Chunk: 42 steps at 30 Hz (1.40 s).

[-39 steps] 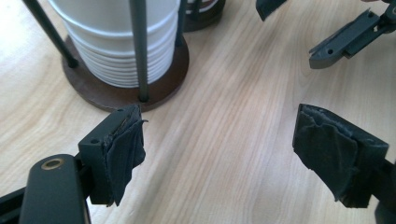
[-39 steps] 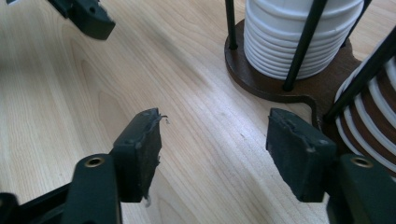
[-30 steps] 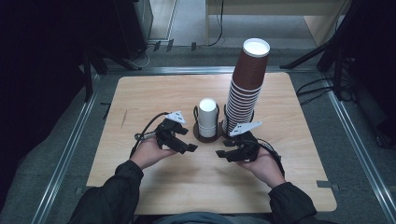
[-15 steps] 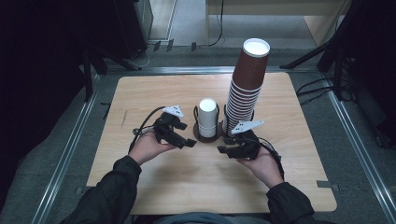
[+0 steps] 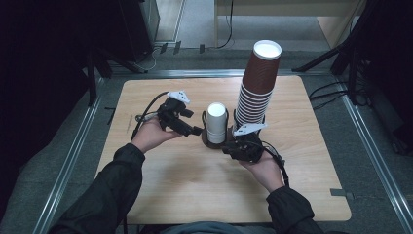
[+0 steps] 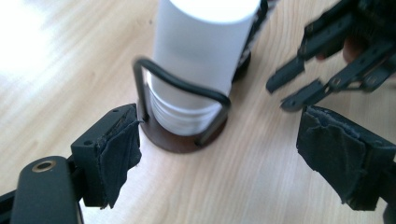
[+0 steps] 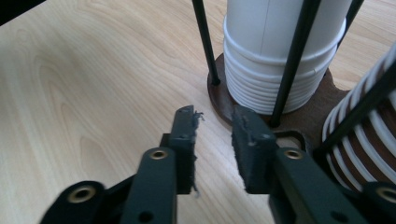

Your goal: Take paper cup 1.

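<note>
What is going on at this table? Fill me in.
A person works at a wooden table with a gripper in each hand, at a cup holder that carries a short white cup stack and a tall brown cup stack. The left gripper stands open, facing the white stack without touching it. The right gripper, its fingers just closing with nothing between them, sits low at the holder's base. No cup is held.

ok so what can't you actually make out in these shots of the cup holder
- Top of the white cup stack: cut off by the upper edge of the left gripper view.
- Brown cup stack: the right gripper view's edge leaves just a sliver.
- Number of brown cups: rims too small to count in the high view.
- Holder base: partly hidden behind the right gripper in the high view.
</note>
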Available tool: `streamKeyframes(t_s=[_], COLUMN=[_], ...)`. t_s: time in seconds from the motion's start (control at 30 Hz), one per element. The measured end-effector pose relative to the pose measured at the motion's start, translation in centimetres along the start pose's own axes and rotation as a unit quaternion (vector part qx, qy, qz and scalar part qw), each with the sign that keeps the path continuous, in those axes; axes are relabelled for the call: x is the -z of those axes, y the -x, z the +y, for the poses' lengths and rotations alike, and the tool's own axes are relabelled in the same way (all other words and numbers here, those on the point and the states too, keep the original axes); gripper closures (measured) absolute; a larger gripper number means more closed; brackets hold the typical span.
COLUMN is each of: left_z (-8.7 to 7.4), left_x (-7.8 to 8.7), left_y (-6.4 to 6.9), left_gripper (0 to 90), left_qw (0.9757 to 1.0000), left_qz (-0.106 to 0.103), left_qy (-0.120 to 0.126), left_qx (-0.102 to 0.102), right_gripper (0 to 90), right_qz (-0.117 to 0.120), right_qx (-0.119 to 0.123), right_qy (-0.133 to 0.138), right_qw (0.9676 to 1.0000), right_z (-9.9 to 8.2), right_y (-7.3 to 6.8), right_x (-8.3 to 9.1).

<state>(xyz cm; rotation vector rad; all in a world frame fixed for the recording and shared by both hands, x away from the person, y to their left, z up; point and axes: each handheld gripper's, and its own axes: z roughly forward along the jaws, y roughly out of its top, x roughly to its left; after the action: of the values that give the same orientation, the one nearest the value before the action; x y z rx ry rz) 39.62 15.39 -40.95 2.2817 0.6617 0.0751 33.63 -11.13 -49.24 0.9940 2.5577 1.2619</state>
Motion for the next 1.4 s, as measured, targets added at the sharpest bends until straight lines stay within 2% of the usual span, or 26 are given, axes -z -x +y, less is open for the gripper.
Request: streamKeyframes(t_s=[0.03, 0.07, 0.13, 0.23, 0.47, 0.57, 0.77, 0.9, 0.97, 1.27, 1.33, 1.4], left_z=[0.3, 0.7, 1.4, 2.7, 4.0, 4.4, 4.4, 4.5, 4.5, 4.6, 4.6, 4.6], left_x=[0.0, -0.1, -0.3, -0.9, -2.1, -2.8, -3.3, -3.6, -3.6, -4.2, -4.2, -4.1], left_y=[-0.1, -0.2, -0.2, -0.3, -0.7, -0.8, -0.9, -0.8, -0.8, -0.5, -0.4, -0.2], left_gripper=[13.6, 13.6, 13.6, 13.6, 15.0, 15.1, 15.9, 16.9, 22.6, 25.3, 31.6, 32.8], left_qw=[1.0, 1.0, 0.9999, 0.9997, 0.9994, 0.9994, 0.9994, 0.9992, 0.9992, 0.9986, 0.9983, 0.998], left_qz=[-0.001, 0.001, -0.002, -0.006, -0.012, -0.018, -0.012, -0.01, -0.012, -0.006, -0.002, 0.004], left_qy=[0.003, 0.003, 0.005, 0.002, 0.009, 0.011, 0.005, 0.005, 0.005, 0.004, 0.007, 0.007], left_qx=[0.0, -0.006, -0.011, -0.024, -0.031, -0.028, -0.031, -0.038, -0.038, -0.053, -0.057, -0.063], right_gripper=[74.8, 78.8, 80.5, 86.0, 88.2, 89.3, 89.6, 89.6, 89.6, 89.6, 89.6, 89.5], right_qz=[-0.002, -0.014, -0.015, -0.032, -0.055, -0.064, -0.073, -0.086, -0.084, -0.084, -0.085, -0.085], right_qx=[-0.001, -0.004, -0.005, -0.015, -0.018, -0.018, -0.022, -0.035, -0.039, -0.036, -0.034, -0.033], right_qy=[0.0, 0.006, 0.009, 0.018, 0.03, 0.03, 0.037, 0.046, 0.048, 0.049, 0.049, 0.049], right_qw=[1.0, 0.9999, 0.9998, 0.9992, 0.9979, 0.9973, 0.9964, 0.9947, 0.9946, 0.9946, 0.9946, 0.9946], right_z=[0.1, 0.2, 0.3, 0.5, 0.8, 0.8, 0.9, 0.8, 0.9, 0.9, 0.9, 0.9], right_y=[-0.1, -0.3, -0.3, -0.7, -1.2, -1.2, -1.3, -1.1, -1.0, -1.1, -1.1, -1.1], right_x=[-0.2, -0.6, -0.8, -1.6, -2.8, -3.3, -3.8, -4.1, -4.1, -4.2, -4.2, -4.2])
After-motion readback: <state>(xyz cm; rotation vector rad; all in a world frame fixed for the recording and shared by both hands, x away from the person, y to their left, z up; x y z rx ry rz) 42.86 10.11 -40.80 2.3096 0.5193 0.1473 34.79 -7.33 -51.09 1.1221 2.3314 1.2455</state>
